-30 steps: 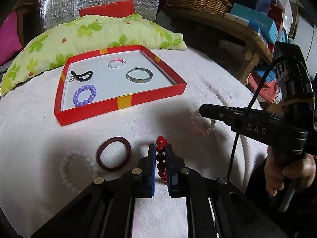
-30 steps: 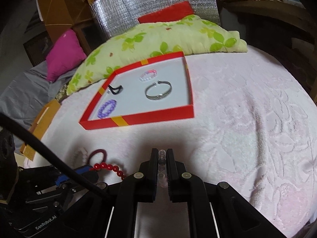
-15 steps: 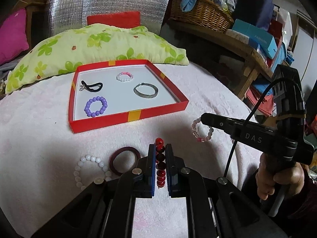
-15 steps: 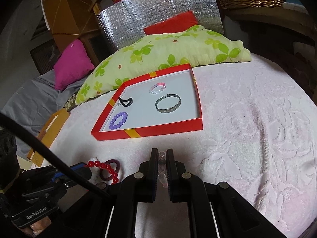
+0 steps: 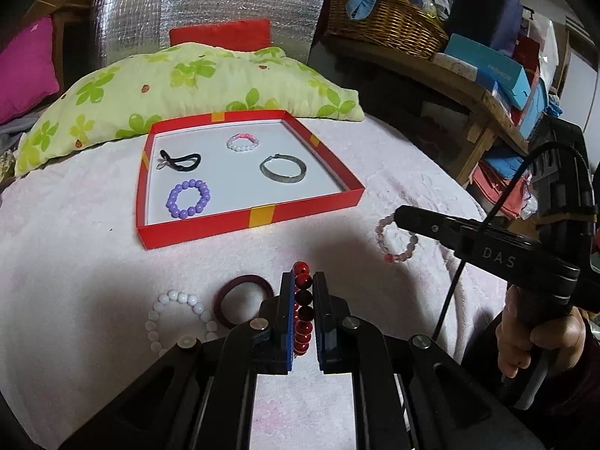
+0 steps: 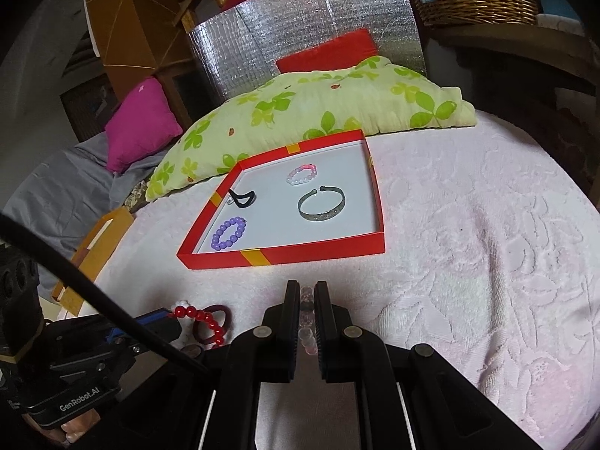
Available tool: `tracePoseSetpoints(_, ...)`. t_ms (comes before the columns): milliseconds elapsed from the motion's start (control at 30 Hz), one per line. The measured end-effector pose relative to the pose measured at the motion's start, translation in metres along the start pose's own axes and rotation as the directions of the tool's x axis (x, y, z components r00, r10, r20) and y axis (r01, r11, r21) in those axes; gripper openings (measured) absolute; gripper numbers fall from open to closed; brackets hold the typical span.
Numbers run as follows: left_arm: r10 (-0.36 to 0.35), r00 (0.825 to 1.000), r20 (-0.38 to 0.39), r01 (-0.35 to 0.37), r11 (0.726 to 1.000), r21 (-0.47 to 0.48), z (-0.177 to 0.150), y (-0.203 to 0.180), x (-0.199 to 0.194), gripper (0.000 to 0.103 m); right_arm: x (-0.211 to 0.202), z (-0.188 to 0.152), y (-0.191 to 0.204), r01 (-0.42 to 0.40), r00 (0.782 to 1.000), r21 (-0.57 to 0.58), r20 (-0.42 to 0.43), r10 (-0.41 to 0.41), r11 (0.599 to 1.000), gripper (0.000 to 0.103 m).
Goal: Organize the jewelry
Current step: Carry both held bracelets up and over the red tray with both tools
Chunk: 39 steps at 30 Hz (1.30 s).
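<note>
A red tray with a white floor holds a purple bead bracelet, a black band, a pink-white bead bracelet and a silver bangle. My left gripper is shut on a red bead bracelet, held above the white cloth in front of the tray. My right gripper is shut on a clear pink bead bracelet, which also shows hanging in the left wrist view. A maroon ring and a white bead bracelet lie on the cloth.
A green-flowered pillow lies behind the tray. A magenta cushion and a foil board stand further back. A wooden shelf with a wicker basket and boxes is at the right. A yellow box sits left of the cloth.
Both grippers have lifted and drawn back from the cloth with their bracelets; the tray now looks smaller and farther away.
</note>
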<state>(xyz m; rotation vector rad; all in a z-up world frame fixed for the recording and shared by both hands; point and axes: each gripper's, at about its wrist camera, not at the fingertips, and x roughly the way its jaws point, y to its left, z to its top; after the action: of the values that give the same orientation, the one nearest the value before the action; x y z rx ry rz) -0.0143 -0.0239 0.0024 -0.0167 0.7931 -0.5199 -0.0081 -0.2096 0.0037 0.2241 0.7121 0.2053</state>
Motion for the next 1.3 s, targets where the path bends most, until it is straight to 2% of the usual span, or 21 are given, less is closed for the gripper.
tracePoseSetpoints(100, 0.019, 1.000, 0.008, -0.019, 1.000, -0.007, 0.000, 0.004, -0.002, 0.010, 0.000, 0.001, 0.000, 0.004, 1.000, 0.003, 0.001, -0.004, 1.000, 0.009)
tracePoseSetpoints(267, 0.101, 0.995, 0.025, -0.099, 0.994, -0.048, 0.000, 0.013, -0.017, 0.010, 0.000, 0.003, 0.006, 0.006, 1.000, -0.023, 0.006, -0.006, 1.000, 0.009)
tracePoseSetpoints(433, 0.167, 0.985, 0.033, -0.162, 0.979, -0.128, -0.012, 0.018, -0.062, 0.010, 0.008, 0.007, 0.019, -0.011, 1.000, -0.038, -0.021, 0.011, 0.999, 0.009)
tracePoseSetpoints(600, 0.231, 0.971, 0.065, -0.219, 0.963, -0.157, -0.011, 0.023, -0.113, 0.010, 0.007, 0.007, 0.058, -0.063, 0.996, -0.103, -0.068, 0.056, 0.993, 0.009)
tracePoseSetpoints(667, 0.266, 0.960, 0.086, -0.252, 0.956, -0.148, -0.010, 0.023, -0.133, 0.010, 0.000, 0.009, 0.072, -0.072, 0.996, -0.120, -0.063, 0.064, 0.990, 0.009)
tracePoseSetpoints(800, 0.293, 0.948, 0.119, -0.278, 0.951, -0.133, -0.008, 0.018, -0.163, 0.010, -0.024, 0.018, 0.095, -0.089, 0.996, -0.141, -0.037, 0.085, 0.986, 0.009)
tracePoseSetpoints(1000, 0.305, 0.940, 0.152, -0.291, 0.951, -0.106, 0.003, 0.005, -0.182, 0.010, -0.059, 0.039, 0.116, -0.103, 0.994, -0.179, 0.027, 0.110, 0.978, 0.009)
tracePoseSetpoints(1133, 0.303, 0.938, 0.169, -0.292, 0.952, -0.088, 0.012, -0.004, -0.186, 0.010, -0.079, 0.049, 0.117, -0.099, 0.991, -0.198, 0.074, 0.116, 0.975, 0.009)
tracePoseSetpoints(1300, 0.306, 0.938, 0.163, -0.298, 0.952, -0.074, 0.016, -0.011, -0.182, 0.010, -0.082, 0.052, 0.105, -0.079, 0.992, -0.179, 0.083, 0.095, 0.981, 0.009)
